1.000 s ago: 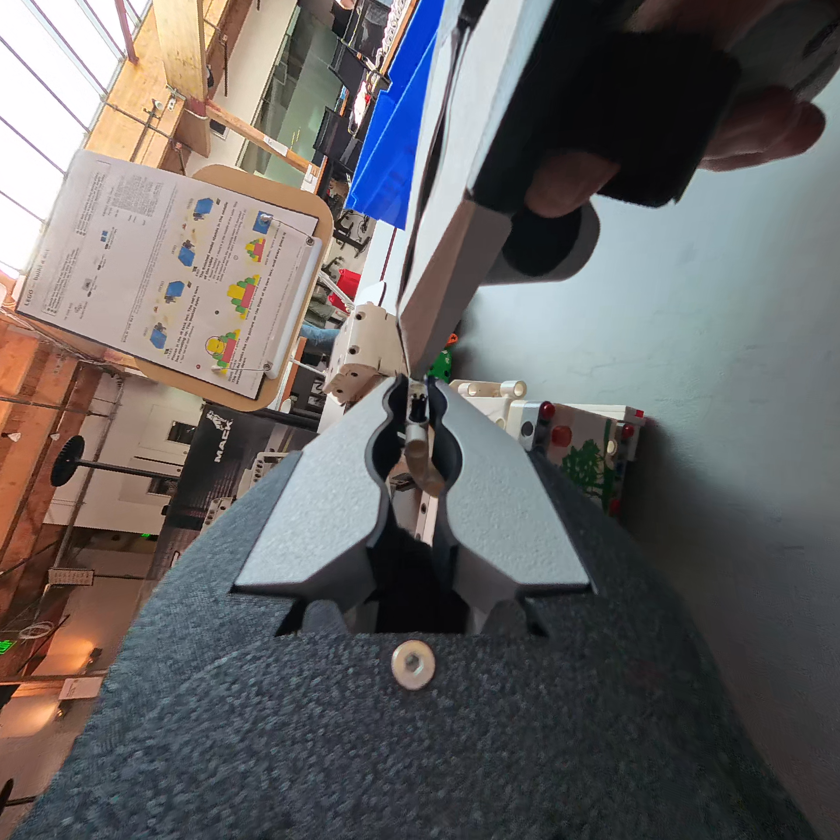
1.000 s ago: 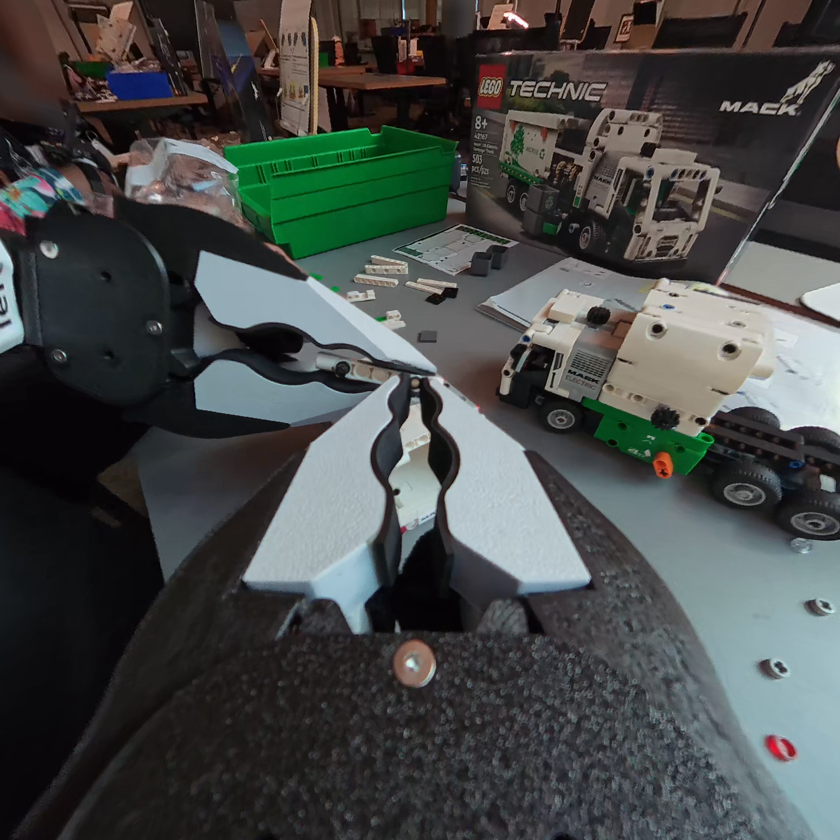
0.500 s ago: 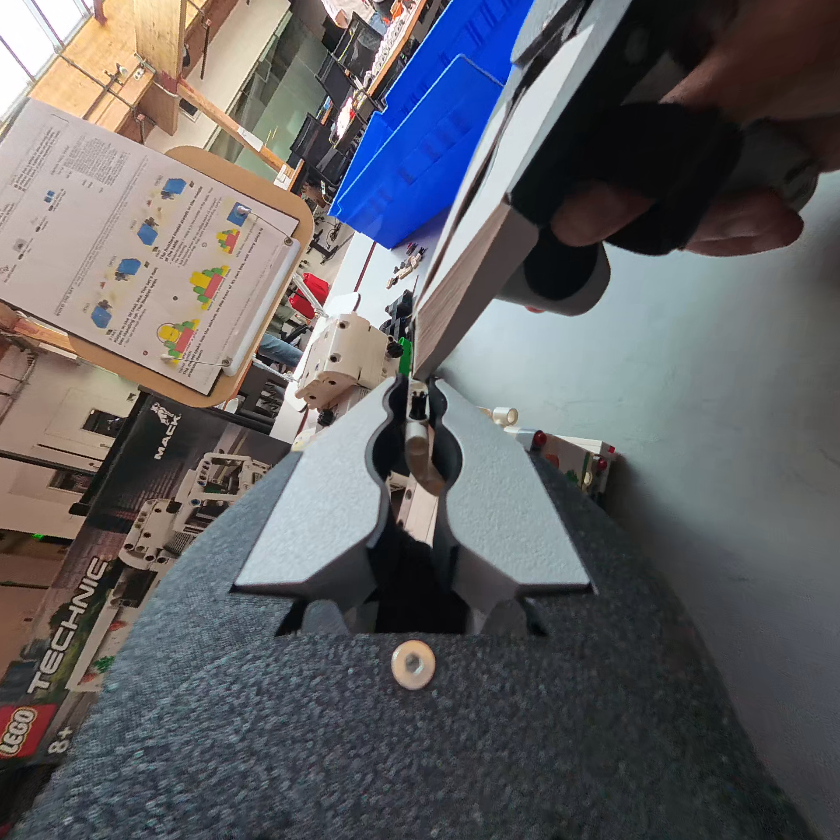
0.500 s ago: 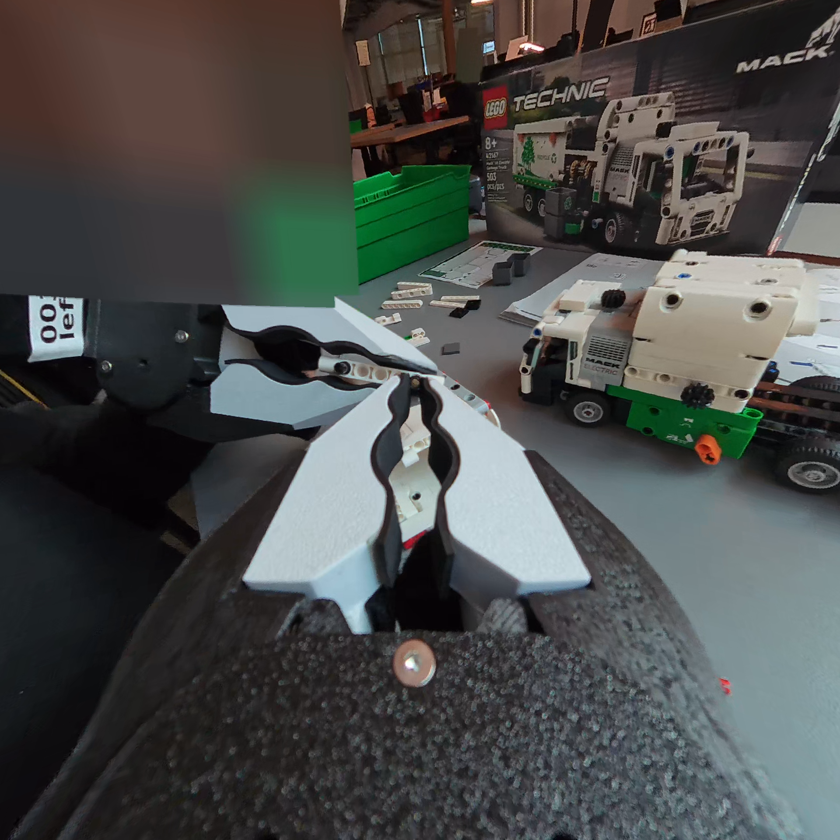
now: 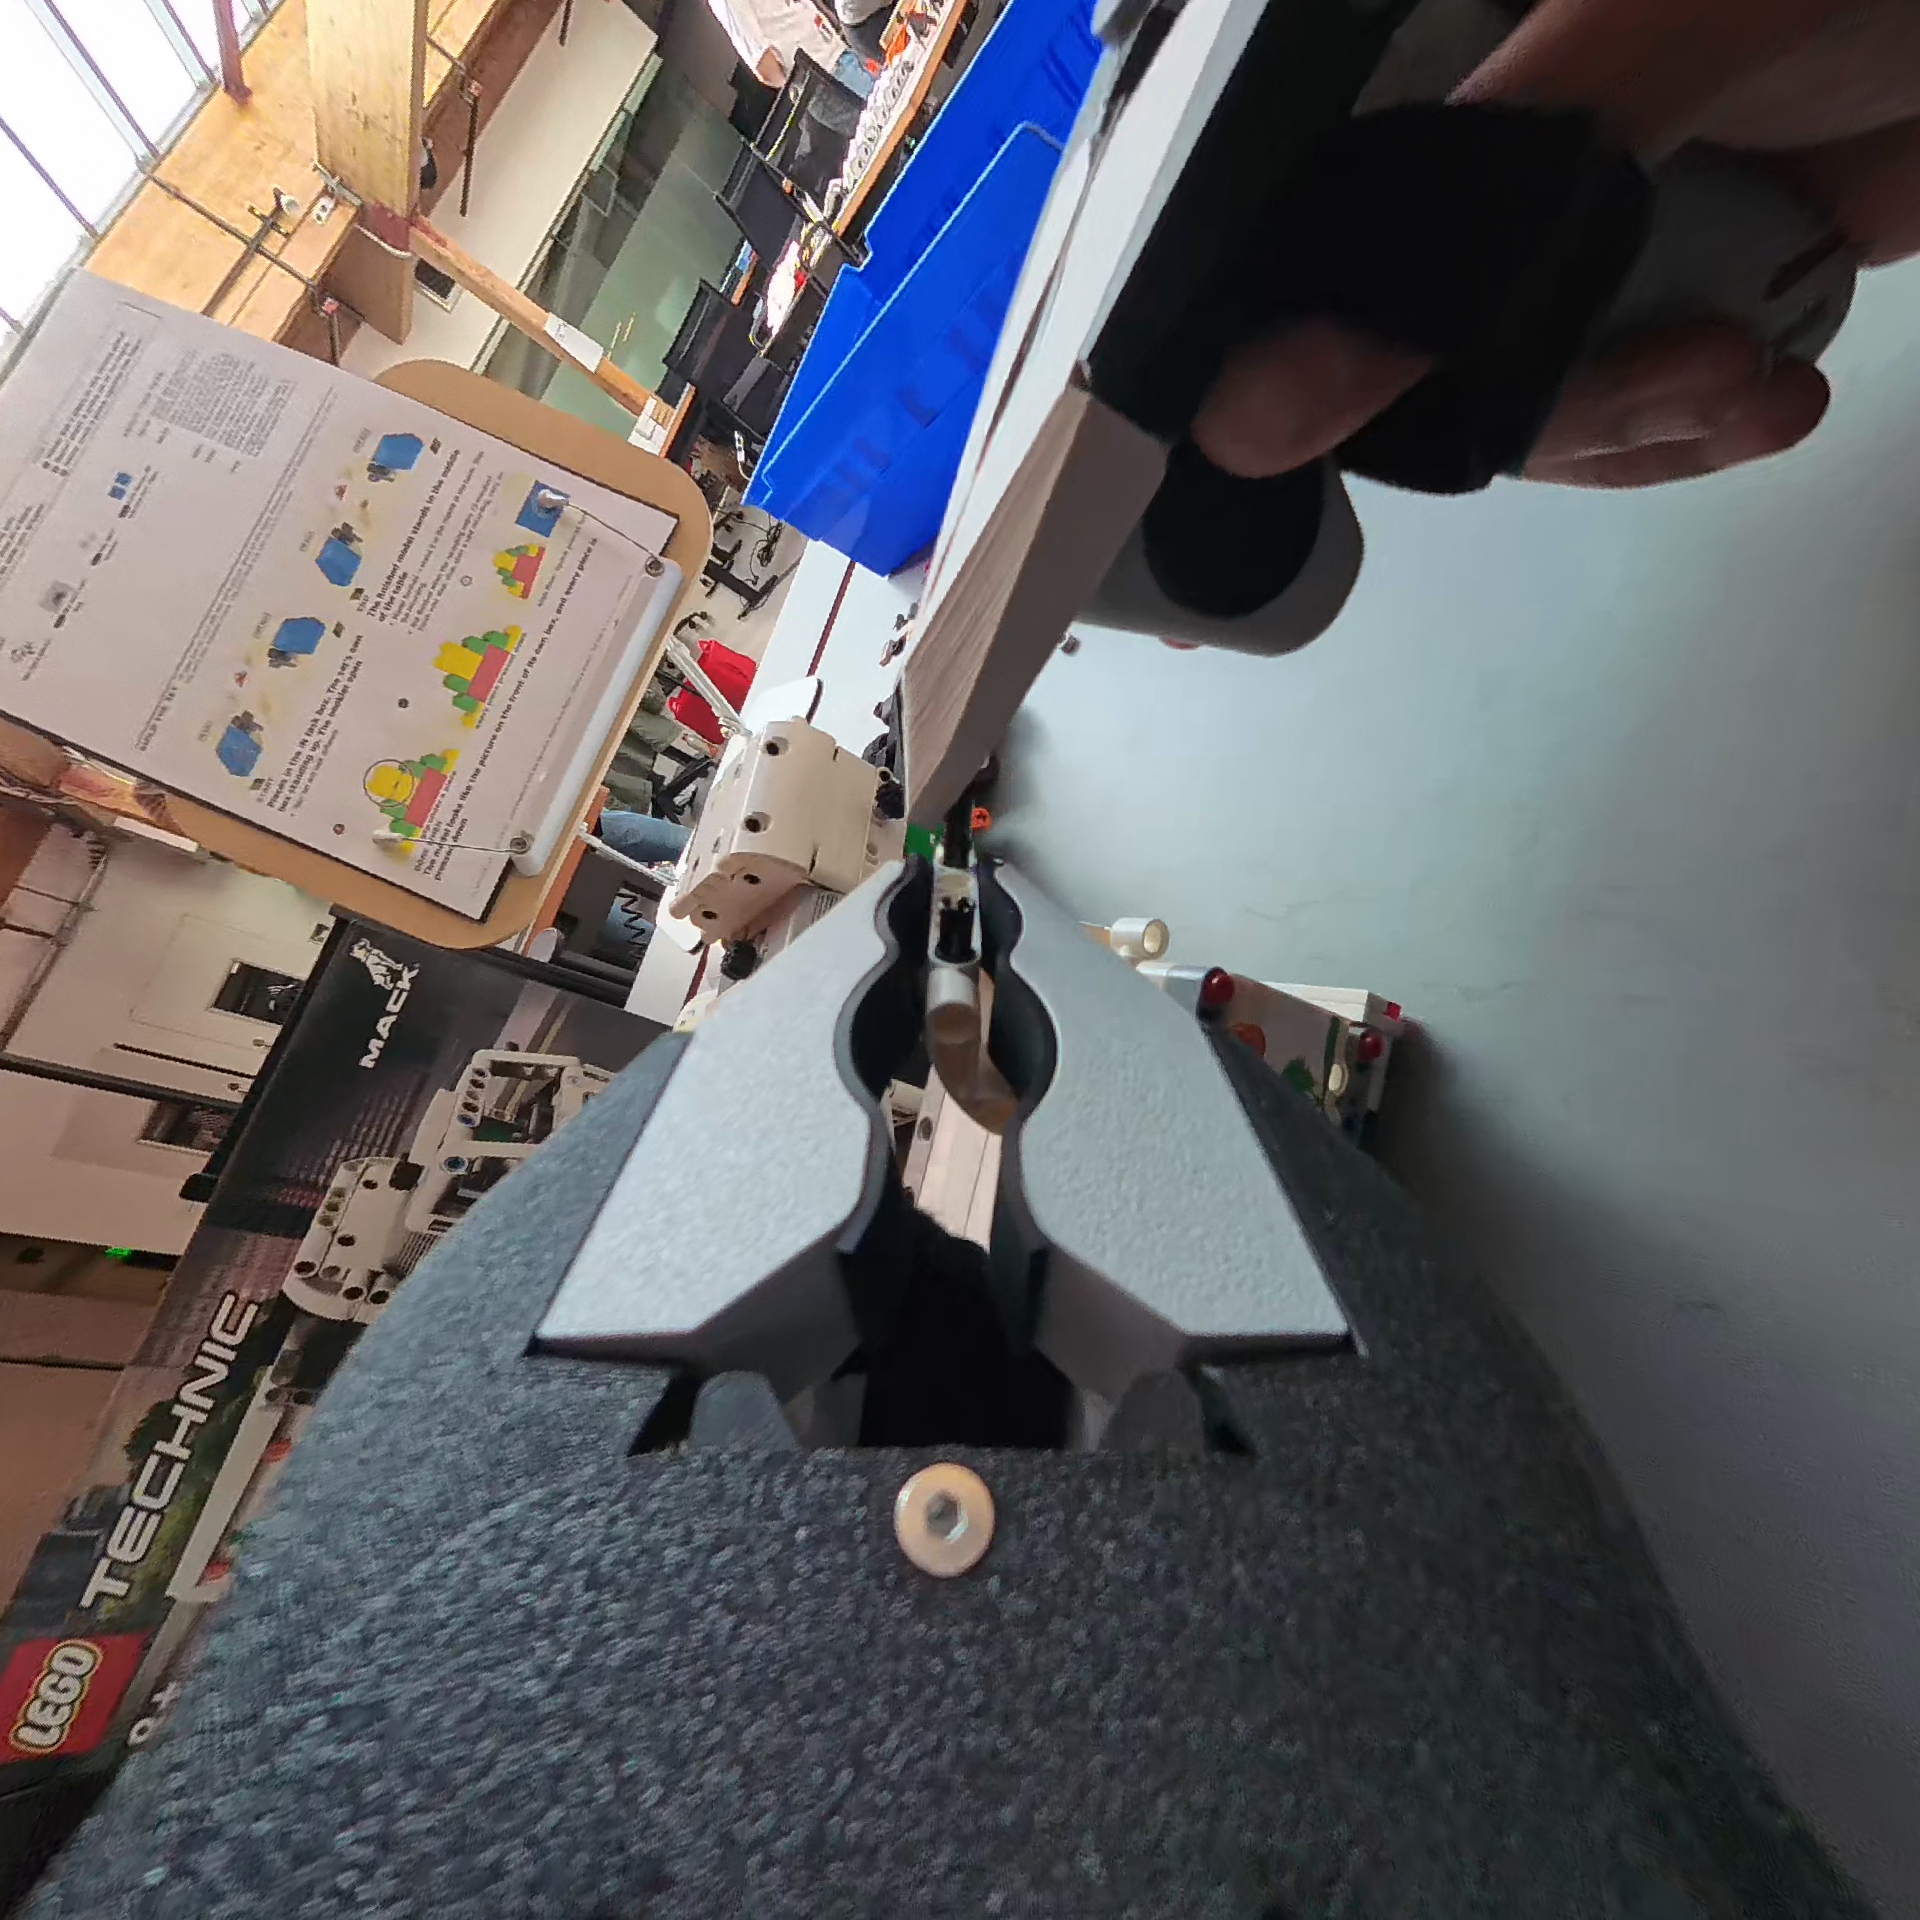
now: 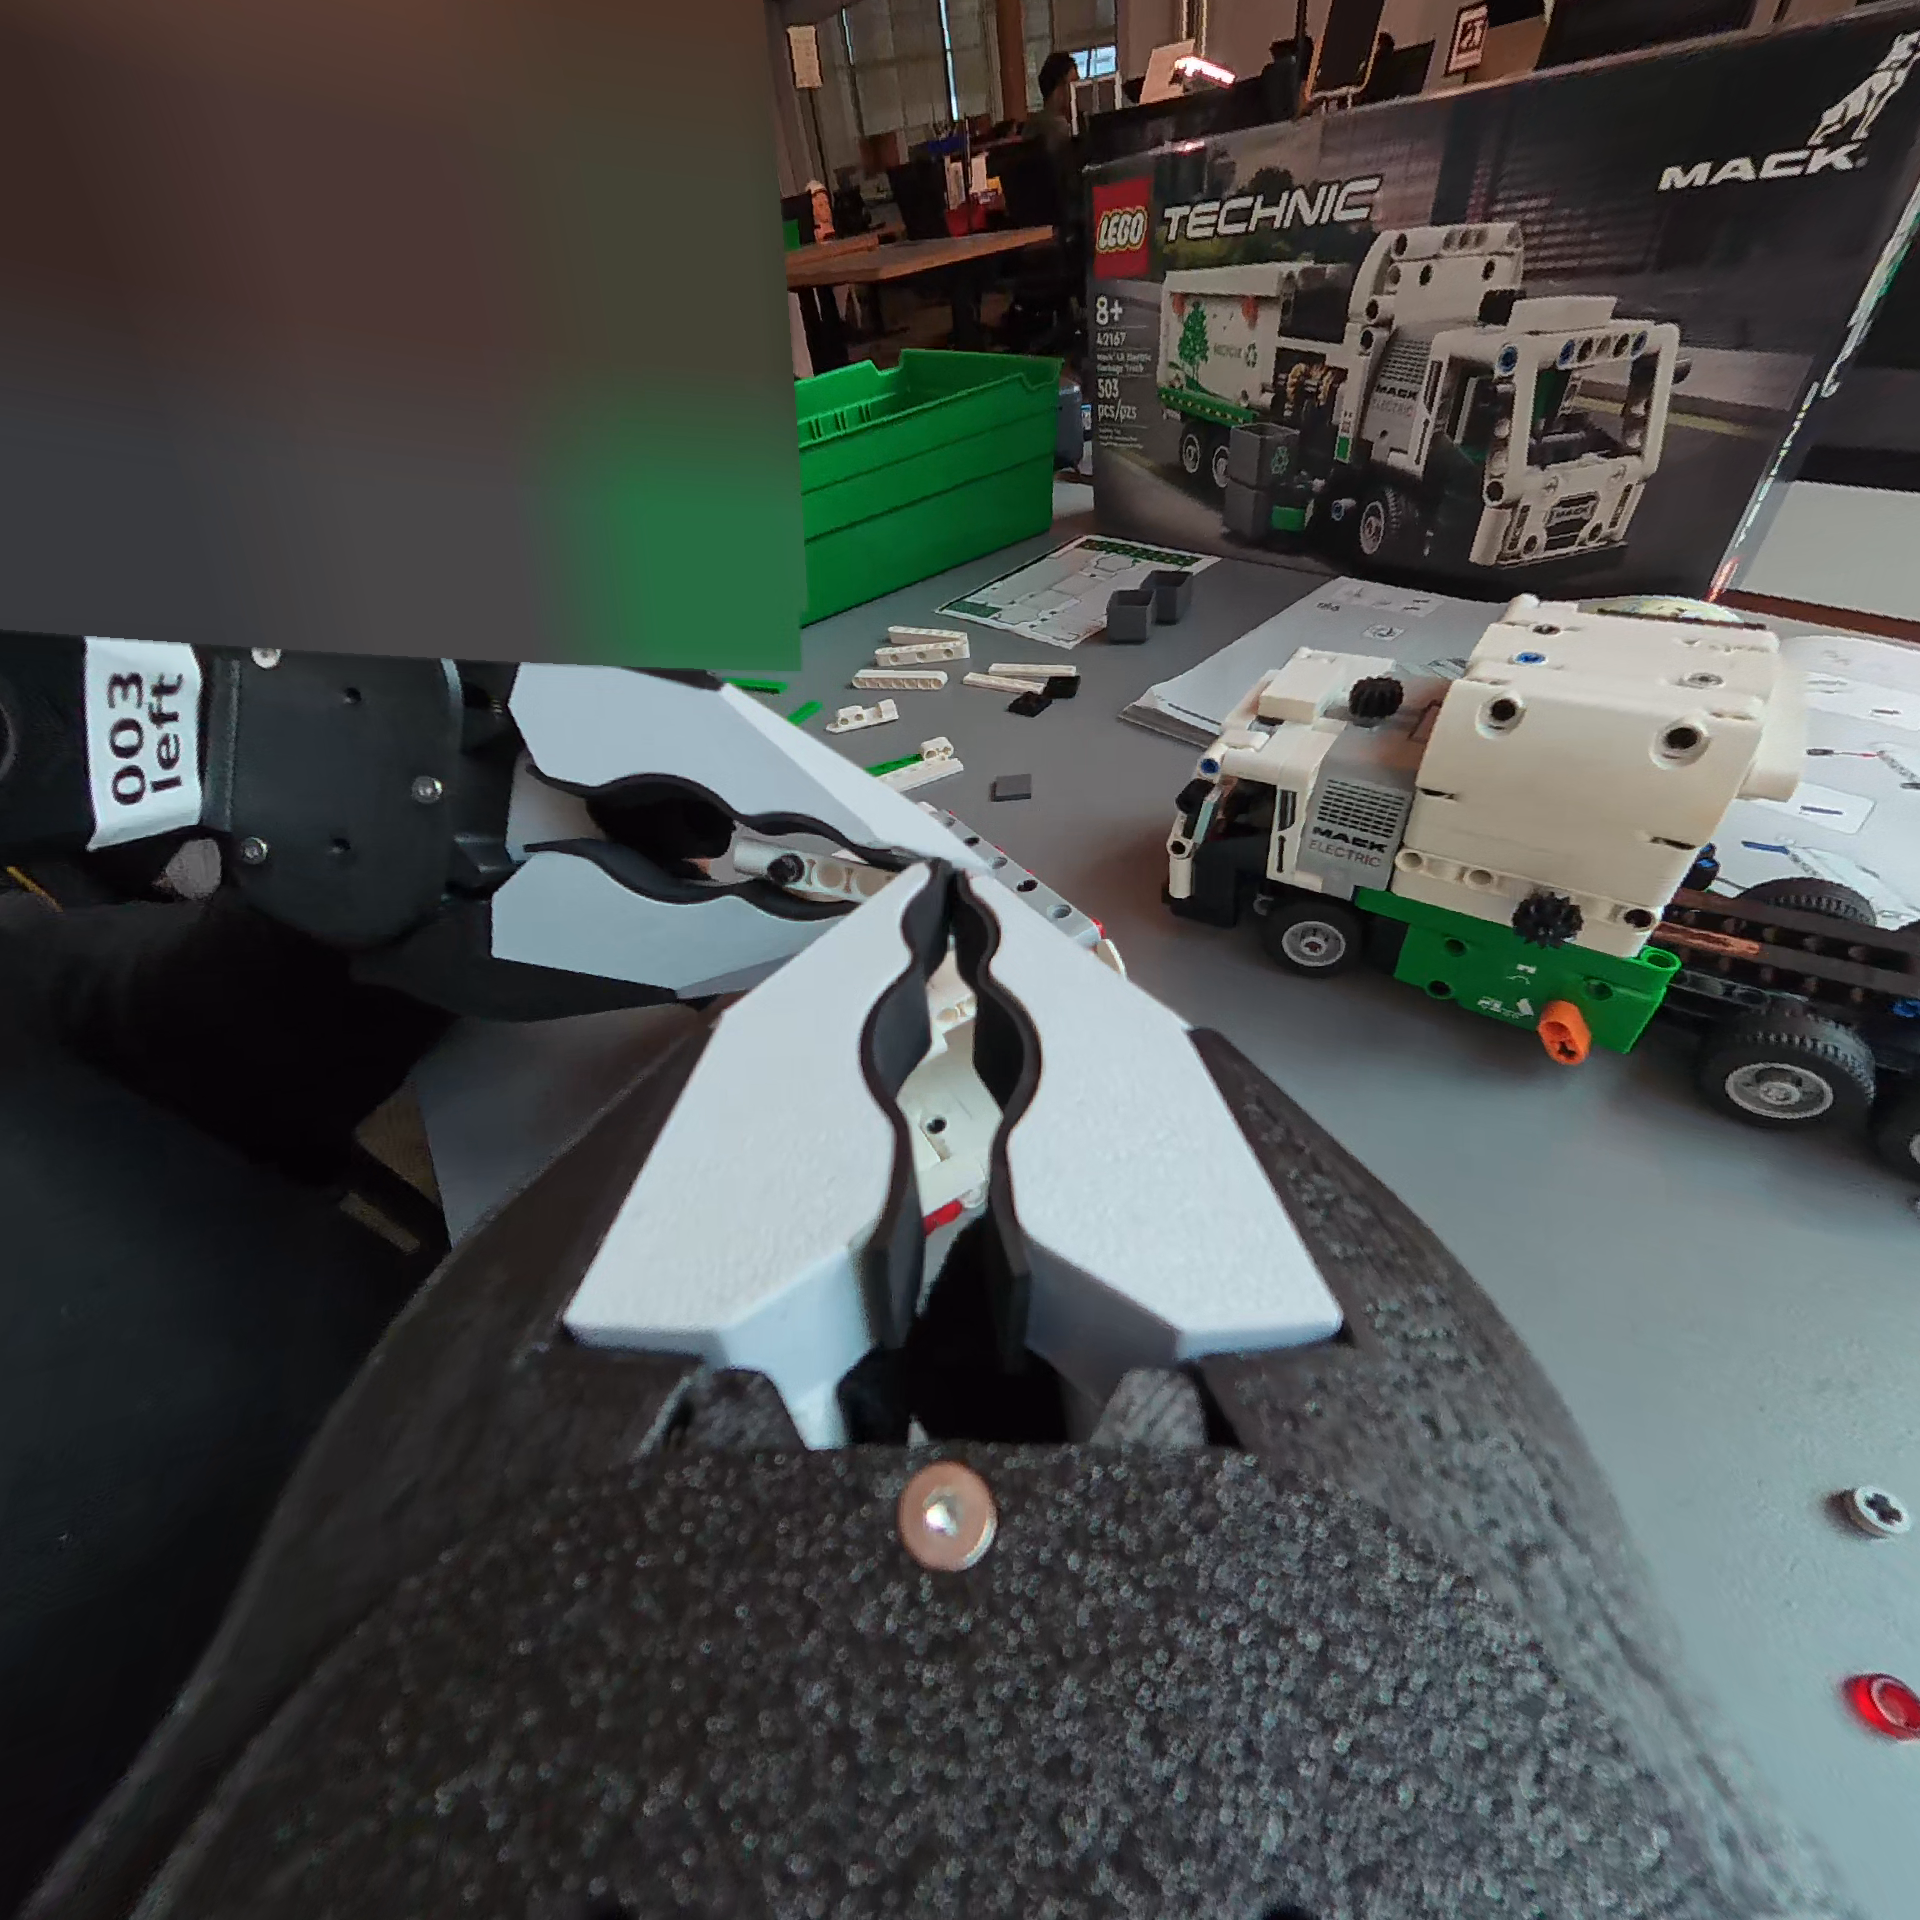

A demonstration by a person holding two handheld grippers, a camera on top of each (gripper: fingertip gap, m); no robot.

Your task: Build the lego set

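Note:
My left gripper (image 5: 951,878) is shut on a small white-and-grey beam piece (image 5: 954,997) with a tan pin. It also shows at the left of the right wrist view (image 6: 675,831), holding that piece (image 6: 821,873) level. My right gripper (image 6: 951,873) is shut, and its tips meet the free end of the piece; I cannot tell whether they pinch it. In the left wrist view the right gripper (image 5: 945,800) reaches in from the upper right. A white panel sub-assembly (image 5: 1299,1039) with red studs lies on the table under both grippers (image 6: 940,1101). The part-built white-and-green truck (image 6: 1507,831) stands to the right.
The set's box (image 6: 1455,343) stands behind the truck. A green bin (image 6: 925,468), loose white beams (image 6: 914,665) and an open booklet (image 6: 1226,675) lie further back. Blue bins (image 5: 914,312) and a clipboard sheet (image 5: 312,582) are beyond. Screws (image 6: 1870,1507) dot the table. The tips of both grippers are at nearly the same place.
Both grippers have stayed shut and tip to tip. The pair has shifted and tilted together: the box now fills more of both views, and the truck looks closer in the right wrist view.

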